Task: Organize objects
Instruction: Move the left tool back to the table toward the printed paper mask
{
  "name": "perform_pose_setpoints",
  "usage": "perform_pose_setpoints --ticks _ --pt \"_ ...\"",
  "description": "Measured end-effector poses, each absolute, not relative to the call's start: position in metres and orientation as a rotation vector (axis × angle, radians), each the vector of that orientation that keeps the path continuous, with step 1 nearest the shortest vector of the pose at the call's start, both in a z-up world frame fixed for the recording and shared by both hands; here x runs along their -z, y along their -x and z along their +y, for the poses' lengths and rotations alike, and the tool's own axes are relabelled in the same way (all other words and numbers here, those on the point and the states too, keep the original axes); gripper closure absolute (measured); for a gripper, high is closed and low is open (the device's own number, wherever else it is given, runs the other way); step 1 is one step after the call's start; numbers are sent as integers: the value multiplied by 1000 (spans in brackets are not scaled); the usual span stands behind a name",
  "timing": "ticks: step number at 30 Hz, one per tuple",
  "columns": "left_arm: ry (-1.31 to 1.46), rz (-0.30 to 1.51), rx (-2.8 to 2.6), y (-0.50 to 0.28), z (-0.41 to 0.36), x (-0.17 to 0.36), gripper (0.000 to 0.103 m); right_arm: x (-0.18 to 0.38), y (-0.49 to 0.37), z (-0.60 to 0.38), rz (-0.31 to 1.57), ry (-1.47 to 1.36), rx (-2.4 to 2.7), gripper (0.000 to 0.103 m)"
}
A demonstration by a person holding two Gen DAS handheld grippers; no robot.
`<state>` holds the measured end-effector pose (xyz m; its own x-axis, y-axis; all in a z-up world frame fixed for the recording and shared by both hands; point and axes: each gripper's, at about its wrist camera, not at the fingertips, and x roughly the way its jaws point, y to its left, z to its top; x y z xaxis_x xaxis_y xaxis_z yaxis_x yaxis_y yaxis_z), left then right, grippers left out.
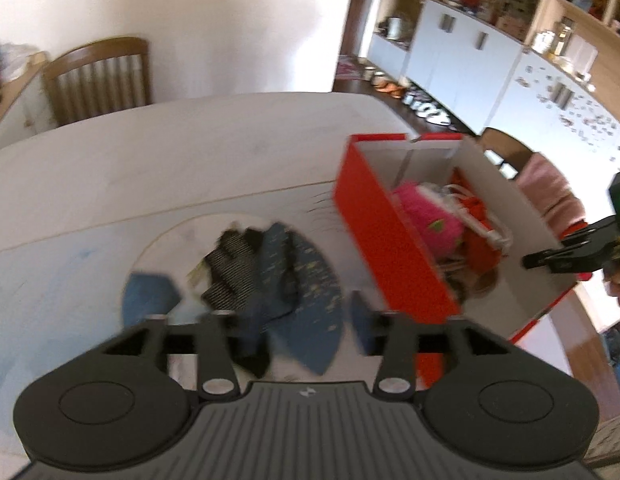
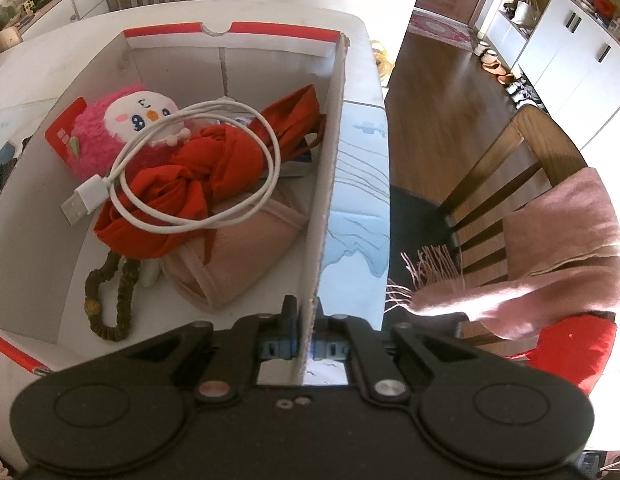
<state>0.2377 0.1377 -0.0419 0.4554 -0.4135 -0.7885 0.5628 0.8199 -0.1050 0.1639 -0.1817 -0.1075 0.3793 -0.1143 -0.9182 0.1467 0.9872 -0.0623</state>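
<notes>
A bundle of dark socks (image 1: 269, 276), one grey-patterned and one navy with yellow flecks, lies on the white table (image 1: 189, 152). My left gripper (image 1: 255, 308) is open around it, its blue pads standing clear on either side; the view is blurred. To the right stands the red-and-white cardboard box (image 1: 374, 232). My right gripper (image 2: 305, 344) is shut on the box's near right wall (image 2: 330, 160). Inside lie a pink plush toy (image 2: 109, 132), a white USB cable (image 2: 197, 168), a red cloth (image 2: 181, 184), a beige garment (image 2: 245, 248) and a brown bead string (image 2: 121, 300).
A wooden chair (image 1: 101, 76) stands at the table's far side. Another chair (image 2: 490, 184), draped with a pink fringed scarf (image 2: 550, 240), is close to the table's right edge. White cabinets (image 1: 470, 60) line the far wall beyond the dark wooden floor (image 2: 430, 100).
</notes>
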Motion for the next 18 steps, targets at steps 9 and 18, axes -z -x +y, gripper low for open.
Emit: perform_pose_setpoints --ticks 9,18 --pt "-157 958 519 -234 174 77 29 104 -164 -177 1174 -9 167 98" --pt "-155 994 401 -238 203 110 4 104 -163 -174 1175 6 169 98"
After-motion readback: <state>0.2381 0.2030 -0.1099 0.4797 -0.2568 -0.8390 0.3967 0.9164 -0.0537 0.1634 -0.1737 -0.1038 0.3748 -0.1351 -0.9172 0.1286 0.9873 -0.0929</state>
